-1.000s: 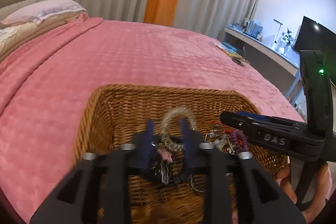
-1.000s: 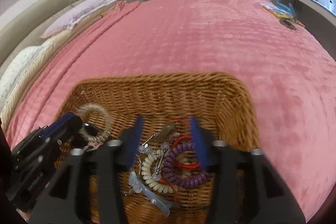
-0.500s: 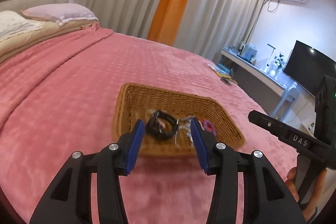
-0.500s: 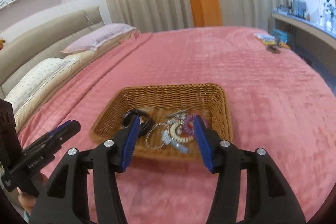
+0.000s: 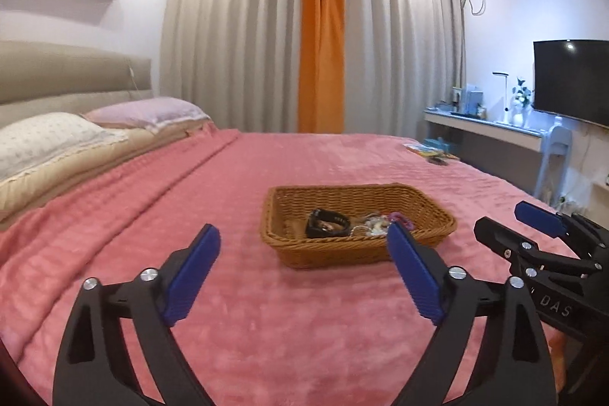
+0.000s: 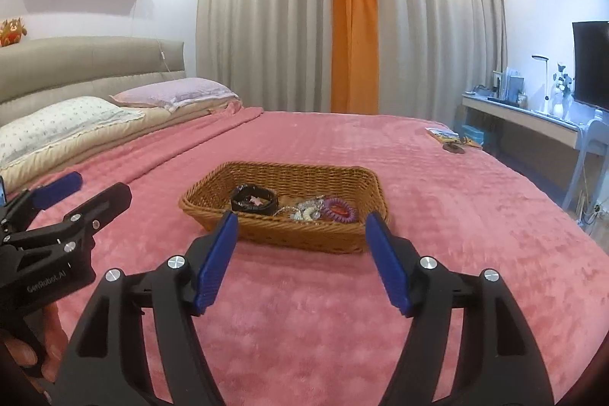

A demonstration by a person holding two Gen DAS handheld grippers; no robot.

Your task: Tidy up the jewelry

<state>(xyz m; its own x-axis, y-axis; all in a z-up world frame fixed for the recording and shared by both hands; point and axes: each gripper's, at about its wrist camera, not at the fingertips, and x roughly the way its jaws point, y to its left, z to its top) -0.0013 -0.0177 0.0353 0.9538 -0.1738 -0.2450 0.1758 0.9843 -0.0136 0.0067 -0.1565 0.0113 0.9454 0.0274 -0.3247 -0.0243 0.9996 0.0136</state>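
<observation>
A wicker basket [image 5: 289,246] [image 6: 304,242] sits on the pink bedspread. Inside lie a black band [image 5: 327,221] [image 6: 253,200], a purple coil hair tie [image 6: 340,210] [image 5: 399,218] and a small heap of pale jewelry [image 6: 306,212]. My left gripper [image 5: 302,246] is open and empty, held back from the basket's near side. My right gripper [image 6: 300,234] is open and empty, also short of the basket. Each gripper shows in the other's view: the right one [image 5: 533,219] and the left one [image 6: 57,187].
The pink bedspread [image 6: 418,177] covers a wide bed with pillows [image 6: 68,120] at the left. A booklet and a dark object [image 6: 451,139] lie at the far right edge. A desk [image 6: 525,118] and TV [image 6: 590,63] stand right of the bed.
Both grippers have pulled up and back out of the basket and opened wider. The basket now sits well ahead of them with the jewelry left inside.
</observation>
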